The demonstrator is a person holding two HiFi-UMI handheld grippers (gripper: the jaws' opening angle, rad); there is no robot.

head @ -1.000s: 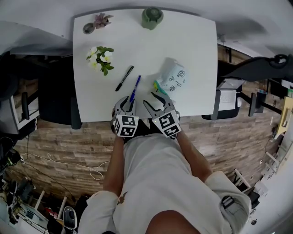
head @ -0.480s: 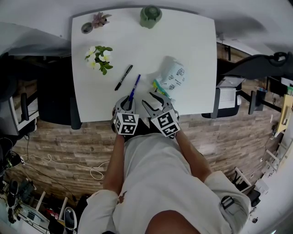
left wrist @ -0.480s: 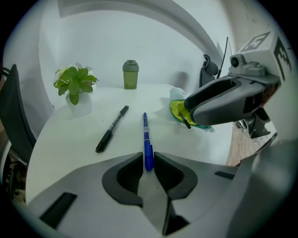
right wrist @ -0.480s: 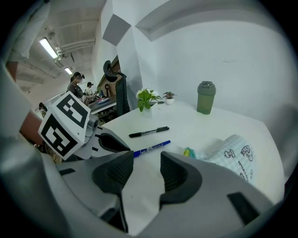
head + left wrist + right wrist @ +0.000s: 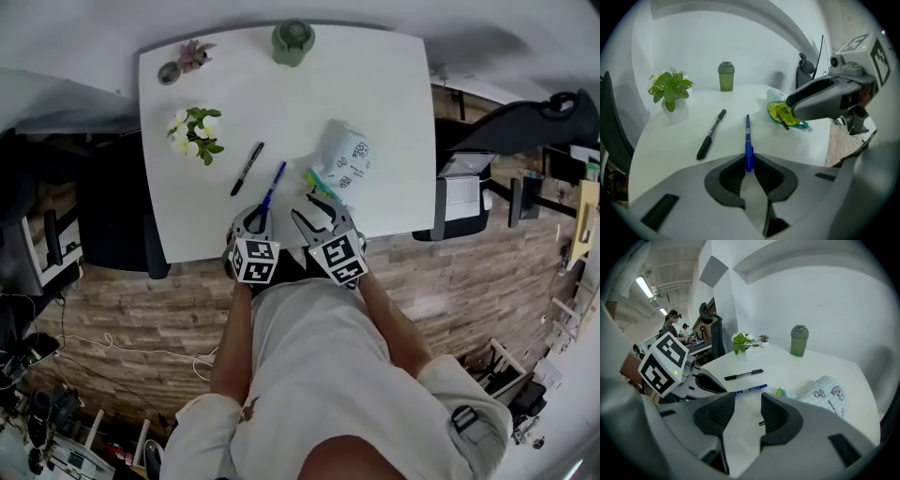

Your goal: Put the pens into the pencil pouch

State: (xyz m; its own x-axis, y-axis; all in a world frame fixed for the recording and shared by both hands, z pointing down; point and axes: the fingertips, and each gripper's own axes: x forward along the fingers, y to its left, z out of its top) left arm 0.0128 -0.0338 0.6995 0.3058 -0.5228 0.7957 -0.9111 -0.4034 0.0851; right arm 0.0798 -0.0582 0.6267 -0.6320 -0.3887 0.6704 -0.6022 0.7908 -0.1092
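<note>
Since a sec ago, left gripper (image 5: pixel 255 217) jaws have just been closing w/ the blue pen (image 5: pixel 273 186) btwn them; both hands stayed put.

Head view: both grippers at near edge of table (image 5: pixel 281 94). Black pen (image 5: pixel 247 169) lies left of the blue one, pencil pouch (image 5: pixel 345 161) to the right, right gripper (image 5: pixel 322 208) near its mouth.

Left gripper view: jaws clenched on blue pen's near end, rest of pen pointing far.

Right gripper view: jaws apart, nothing btwn them; pouch ahead on the right.

Blue pen (image 5: pixel 273 184), black pen (image 5: pixel 247 169), white table (image 5: pixel 375 84), pale checked pouch (image 5: pixel 347 159), green bottle (image 5: pixel 292 42)
</note>
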